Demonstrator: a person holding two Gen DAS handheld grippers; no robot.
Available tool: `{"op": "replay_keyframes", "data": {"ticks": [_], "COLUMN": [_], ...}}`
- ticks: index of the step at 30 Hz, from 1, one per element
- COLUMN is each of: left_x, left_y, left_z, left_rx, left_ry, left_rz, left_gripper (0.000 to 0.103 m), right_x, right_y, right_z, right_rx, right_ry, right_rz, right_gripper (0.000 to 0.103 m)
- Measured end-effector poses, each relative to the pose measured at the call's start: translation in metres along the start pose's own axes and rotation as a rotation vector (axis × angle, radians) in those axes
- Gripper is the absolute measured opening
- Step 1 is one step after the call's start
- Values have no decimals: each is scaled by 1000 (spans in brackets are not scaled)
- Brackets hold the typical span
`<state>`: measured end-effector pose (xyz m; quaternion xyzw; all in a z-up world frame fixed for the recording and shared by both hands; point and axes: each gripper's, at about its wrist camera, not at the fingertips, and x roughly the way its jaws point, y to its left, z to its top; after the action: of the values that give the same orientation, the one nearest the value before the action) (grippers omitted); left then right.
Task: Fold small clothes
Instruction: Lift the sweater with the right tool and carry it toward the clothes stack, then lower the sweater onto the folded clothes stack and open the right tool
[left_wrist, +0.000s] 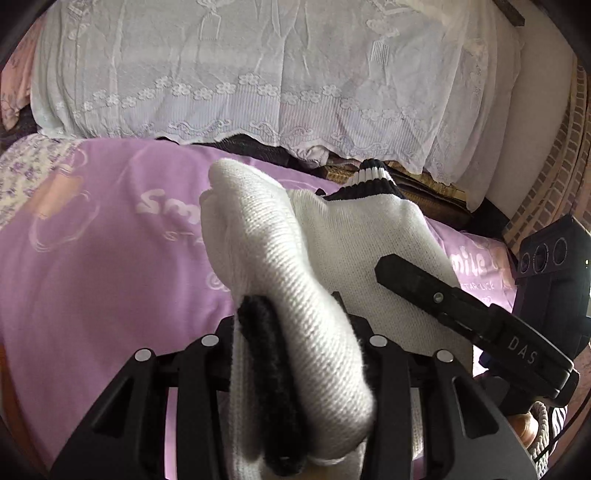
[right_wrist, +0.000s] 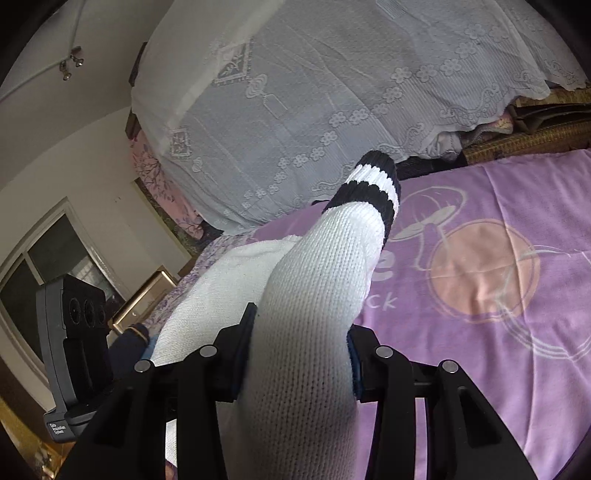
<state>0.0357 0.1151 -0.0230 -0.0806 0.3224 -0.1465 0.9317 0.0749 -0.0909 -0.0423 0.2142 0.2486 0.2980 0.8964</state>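
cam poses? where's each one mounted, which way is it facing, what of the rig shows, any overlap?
Left wrist: on the left hand-held gripper, looking forward and down over the purple bedsheet toward a lace cover; its jaws clamp a white sock, and the right hand-held gripper enters from the right.
Right wrist: on the right hand-held gripper, facing the lace cover and purple bedsheet, clamped on the white sock.
Shared: sock, sheet, cover.
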Motion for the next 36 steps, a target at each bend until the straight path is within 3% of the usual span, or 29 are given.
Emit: {"op": "replay_keyframes", "data": {"ticks": [12,19,23,25,26,28,29,34,36], "left_x": [-200,-291,-306,-295,-285,-266,-262,-260,-261], "left_y": [86,159,204,231,244,266,269,258,259], "left_z": [6,-15,-40,-57,-68,-88,-95,-101,-101], "left_rx": [-83,-200,-276,-332,-362,-403,-406,-377,-402], "left_ry": [-125,-177,-162,-117,-85,-49,-65,-122,-126], "left_rz": [264,398,447,477,479,476,472,513,534], "left_gripper": [37,38,40,44,50,60,65,67,77], "right_x": [21,65,101,129,146,165,166,164,164], "right_y": [204,311,342,345,340,327,325,325,323], "right_z": [-9,-34,-65,-85,-98,-119,-124,-122,-119], "right_rx": [-123,-161,-165,-173,-174,-155,-158,-196,-195], "right_ry": [75,201,300,386,431,481,473,476,476], "right_rz": [281,432,450,381,321,320,335,338,342], "right_gripper": [43,43,43,43,44,43,43,44,45]}}
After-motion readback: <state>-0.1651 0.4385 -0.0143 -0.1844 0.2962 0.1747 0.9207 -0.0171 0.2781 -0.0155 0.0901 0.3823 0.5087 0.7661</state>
